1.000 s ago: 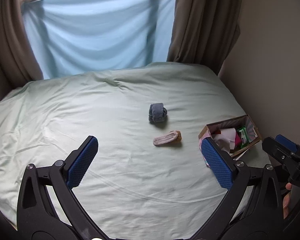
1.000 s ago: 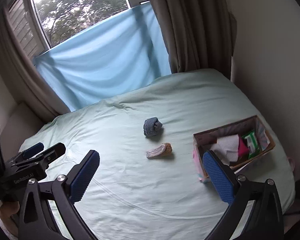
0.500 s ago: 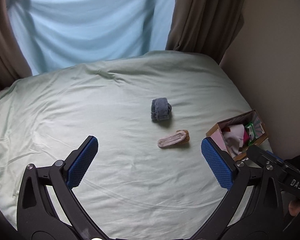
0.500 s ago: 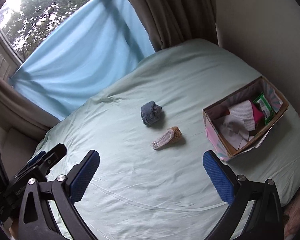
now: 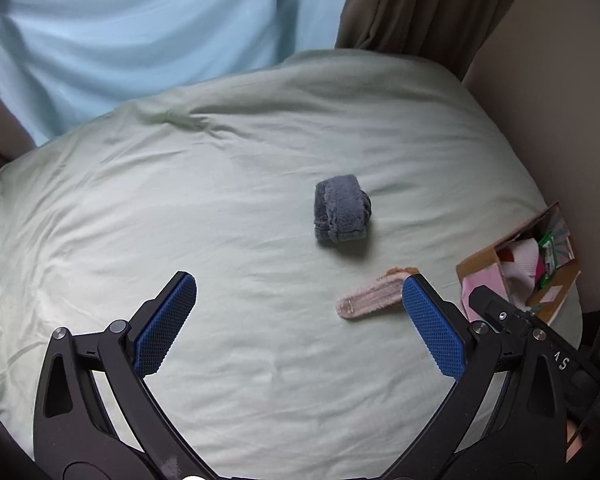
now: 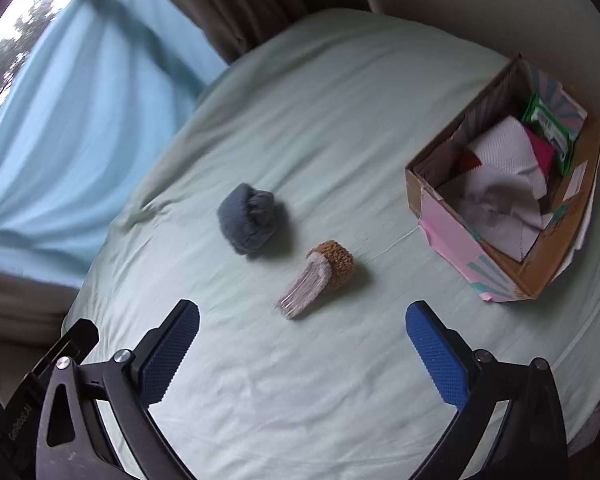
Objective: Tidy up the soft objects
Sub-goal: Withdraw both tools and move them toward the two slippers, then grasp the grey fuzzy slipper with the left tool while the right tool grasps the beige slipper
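Both wrist views overlook bed [image 5: 260, 360], sharing box [image 6: 452, 232].

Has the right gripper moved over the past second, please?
Yes. The right gripper has come forward and down toward the pink sock; sock and cardboard box now loom larger.

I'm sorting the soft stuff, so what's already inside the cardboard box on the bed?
Inside the cardboard box: a white cloth, a pink piece and a green packet. Whatever lies beneath the cloth is covered.
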`<state>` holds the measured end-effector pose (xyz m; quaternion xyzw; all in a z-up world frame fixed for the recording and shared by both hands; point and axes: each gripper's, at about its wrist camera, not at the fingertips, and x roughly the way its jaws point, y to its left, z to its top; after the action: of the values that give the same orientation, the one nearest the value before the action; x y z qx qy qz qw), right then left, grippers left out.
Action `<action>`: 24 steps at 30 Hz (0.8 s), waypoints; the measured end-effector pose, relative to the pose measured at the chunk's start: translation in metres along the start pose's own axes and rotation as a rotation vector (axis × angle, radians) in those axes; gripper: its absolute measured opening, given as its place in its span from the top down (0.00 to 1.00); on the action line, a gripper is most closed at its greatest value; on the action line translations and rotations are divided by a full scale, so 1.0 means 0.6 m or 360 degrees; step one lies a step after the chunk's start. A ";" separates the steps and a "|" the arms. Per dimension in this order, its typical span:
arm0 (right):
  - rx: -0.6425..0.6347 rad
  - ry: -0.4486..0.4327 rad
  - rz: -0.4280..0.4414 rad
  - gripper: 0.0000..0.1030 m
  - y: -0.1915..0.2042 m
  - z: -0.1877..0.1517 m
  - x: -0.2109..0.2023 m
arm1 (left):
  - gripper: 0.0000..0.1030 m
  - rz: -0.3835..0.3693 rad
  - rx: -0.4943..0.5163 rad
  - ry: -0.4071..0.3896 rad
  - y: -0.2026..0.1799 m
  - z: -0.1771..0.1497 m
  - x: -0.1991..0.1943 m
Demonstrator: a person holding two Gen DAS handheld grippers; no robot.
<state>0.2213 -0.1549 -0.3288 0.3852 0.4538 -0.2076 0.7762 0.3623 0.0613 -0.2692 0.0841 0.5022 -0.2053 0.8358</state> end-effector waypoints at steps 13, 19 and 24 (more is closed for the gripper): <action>0.0526 0.0039 -0.0180 0.08 -0.045 0.012 0.207 | 0.00 -0.0059 0.0183 0.0190 -0.060 0.084 0.281; 0.0636 0.0060 -0.0207 0.24 -0.062 0.009 0.252 | 0.00 -0.0047 0.0221 0.0279 -0.074 0.095 0.373; 0.0659 0.0052 -0.0221 0.35 -0.075 0.009 0.264 | 0.00 -0.0119 0.0238 0.0351 -0.089 0.094 0.425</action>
<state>0.2738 -0.1824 -0.4828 0.5077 0.4395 -0.3430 0.6569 0.4897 -0.0723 -0.4613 0.1495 0.5771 -0.2627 0.7586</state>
